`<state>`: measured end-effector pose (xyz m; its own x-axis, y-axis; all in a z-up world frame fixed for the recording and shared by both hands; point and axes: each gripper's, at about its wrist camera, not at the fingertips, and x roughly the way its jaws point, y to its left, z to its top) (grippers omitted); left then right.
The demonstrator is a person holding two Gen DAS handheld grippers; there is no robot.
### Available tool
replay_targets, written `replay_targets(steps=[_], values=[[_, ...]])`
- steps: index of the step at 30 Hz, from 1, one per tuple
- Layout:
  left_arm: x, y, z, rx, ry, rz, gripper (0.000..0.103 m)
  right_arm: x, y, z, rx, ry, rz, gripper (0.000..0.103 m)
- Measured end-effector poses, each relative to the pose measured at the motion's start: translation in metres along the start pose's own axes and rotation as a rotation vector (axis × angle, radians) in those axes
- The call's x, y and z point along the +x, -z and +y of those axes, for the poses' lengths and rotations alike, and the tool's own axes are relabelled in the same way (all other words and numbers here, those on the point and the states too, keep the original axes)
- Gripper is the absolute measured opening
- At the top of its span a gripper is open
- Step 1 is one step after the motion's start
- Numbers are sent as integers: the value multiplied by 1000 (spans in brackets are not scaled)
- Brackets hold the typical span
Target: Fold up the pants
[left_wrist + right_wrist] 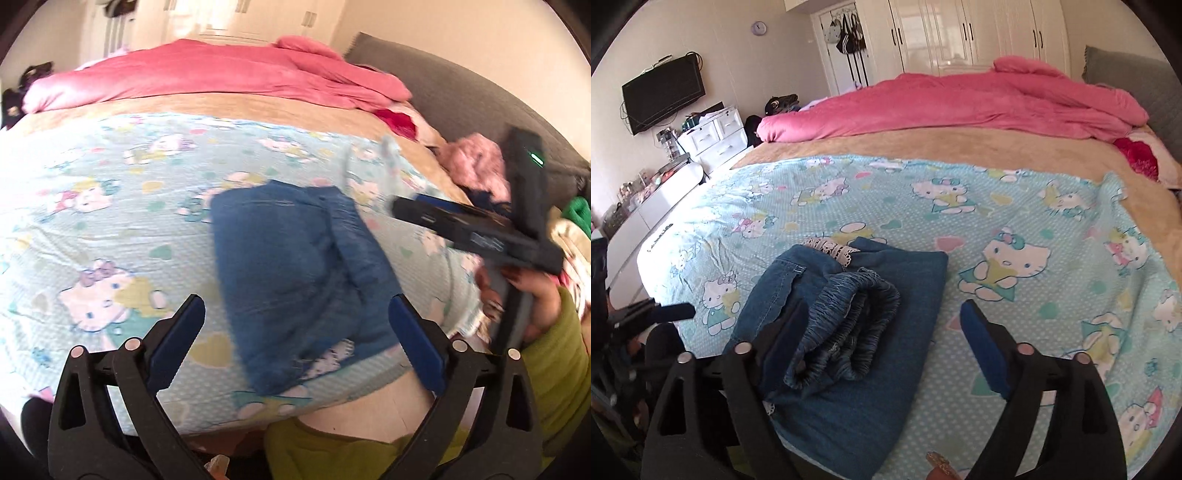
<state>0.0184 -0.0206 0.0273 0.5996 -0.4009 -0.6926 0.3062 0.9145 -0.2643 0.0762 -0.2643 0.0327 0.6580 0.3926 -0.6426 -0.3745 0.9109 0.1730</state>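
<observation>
Now folded pants lie on bedsheet; left gripper released; right gripper released, empty

No legible text — only blurred markings on the hand-held gripper.

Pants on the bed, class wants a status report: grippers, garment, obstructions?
Left gripper open, empty. Right gripper open, empty. Pants folded on cartoon sheet, elastic waistband on top. Nothing blocking.
</observation>
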Motion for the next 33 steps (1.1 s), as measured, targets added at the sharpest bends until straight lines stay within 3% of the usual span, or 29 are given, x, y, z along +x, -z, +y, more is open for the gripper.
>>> replay_targets(steps=[10,18,22,23,24,26,30,33], values=[[-3,-9,7,-22,-110,6,93,-44,17,8,-24,68,-82,88],[6,-11,13,-29,-157,26,93,-42,49,38,-50,28,-59,88],[12,-21,24,-22,-208,35,93,-32,61,58,-54,14,-41,76],[14,-23,26,-22,-211,44,89,-30,63,58,-10,-2,-32,72],[18,-27,28,-17,-209,58,74,-26,64,59,37,-28,-19,69],[22,-33,28,-13,-200,67,58,-16,69,65,115,-57,5,63],[32,-43,23,13,-163,80,55,-2,63,78,206,-50,13,63],[42,-48,18,27,-143,88,55,14,58,88,199,22,29,63]])
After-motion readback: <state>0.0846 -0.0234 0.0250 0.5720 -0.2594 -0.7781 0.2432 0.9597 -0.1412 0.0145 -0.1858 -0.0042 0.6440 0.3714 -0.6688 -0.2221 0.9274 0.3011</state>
